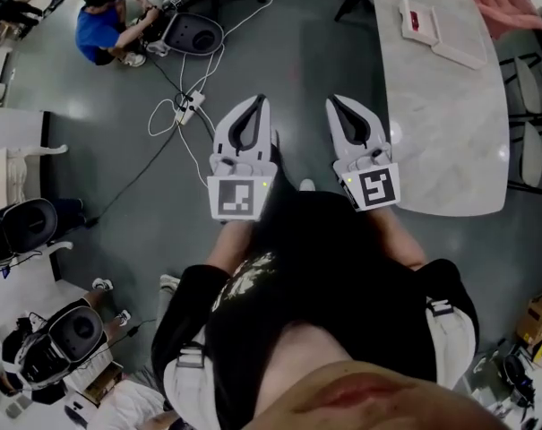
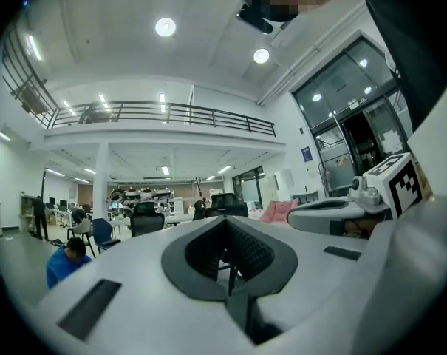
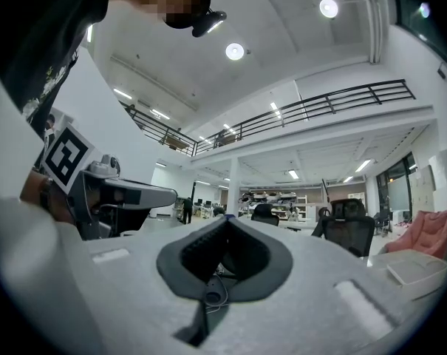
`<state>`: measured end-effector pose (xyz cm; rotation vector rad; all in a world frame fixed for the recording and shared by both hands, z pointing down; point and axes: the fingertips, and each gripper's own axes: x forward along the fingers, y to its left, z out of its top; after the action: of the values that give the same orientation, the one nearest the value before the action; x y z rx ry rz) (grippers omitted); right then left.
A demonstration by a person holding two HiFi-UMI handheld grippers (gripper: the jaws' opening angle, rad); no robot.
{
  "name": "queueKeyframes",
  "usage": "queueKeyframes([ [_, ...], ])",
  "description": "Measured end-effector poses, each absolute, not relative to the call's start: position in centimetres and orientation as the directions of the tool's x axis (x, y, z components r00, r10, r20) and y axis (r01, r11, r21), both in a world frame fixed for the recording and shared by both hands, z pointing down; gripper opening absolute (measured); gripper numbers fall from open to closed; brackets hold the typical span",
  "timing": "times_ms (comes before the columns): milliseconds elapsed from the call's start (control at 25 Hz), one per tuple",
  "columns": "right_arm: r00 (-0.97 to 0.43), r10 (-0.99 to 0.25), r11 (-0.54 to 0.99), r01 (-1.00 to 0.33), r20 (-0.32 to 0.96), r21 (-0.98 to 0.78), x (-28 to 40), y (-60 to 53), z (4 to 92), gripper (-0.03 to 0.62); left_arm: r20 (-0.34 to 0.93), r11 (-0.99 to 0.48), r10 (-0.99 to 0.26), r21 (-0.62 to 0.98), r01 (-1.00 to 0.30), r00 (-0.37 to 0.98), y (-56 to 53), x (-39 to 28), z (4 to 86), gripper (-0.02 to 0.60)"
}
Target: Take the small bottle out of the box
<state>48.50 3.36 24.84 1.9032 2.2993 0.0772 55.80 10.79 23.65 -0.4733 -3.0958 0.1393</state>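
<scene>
Your left gripper (image 1: 262,102) and right gripper (image 1: 331,102) point level, side by side above the floor (image 1: 118,150); both have jaws together with nothing between them. The table (image 1: 450,141) is at 2 o'clock with a flat white box (image 1: 429,30) at 1 o'clock. The bottle can't be made out.
</scene>
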Motion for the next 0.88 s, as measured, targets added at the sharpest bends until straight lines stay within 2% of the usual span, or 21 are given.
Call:
queueKeyframes([
  [400, -0.193, 0.977, 0.207, 0.964, -0.095, 0.165, 43.2, 12.3, 23.7, -0.005, -0.017, 0.963, 0.248, -0.105, 0.248, -0.969, 19.5, 49.0, 23.1, 0.012],
  [880, -0.299, 0.952, 0.307, 0.940, -0.070, 0.152, 36.8, 22.3, 22.3, -0.005, -0.020, 0.985, 0.144, -0.092, 0.145, -0.989, 29.6, 41.7, 21.5, 0.012],
])
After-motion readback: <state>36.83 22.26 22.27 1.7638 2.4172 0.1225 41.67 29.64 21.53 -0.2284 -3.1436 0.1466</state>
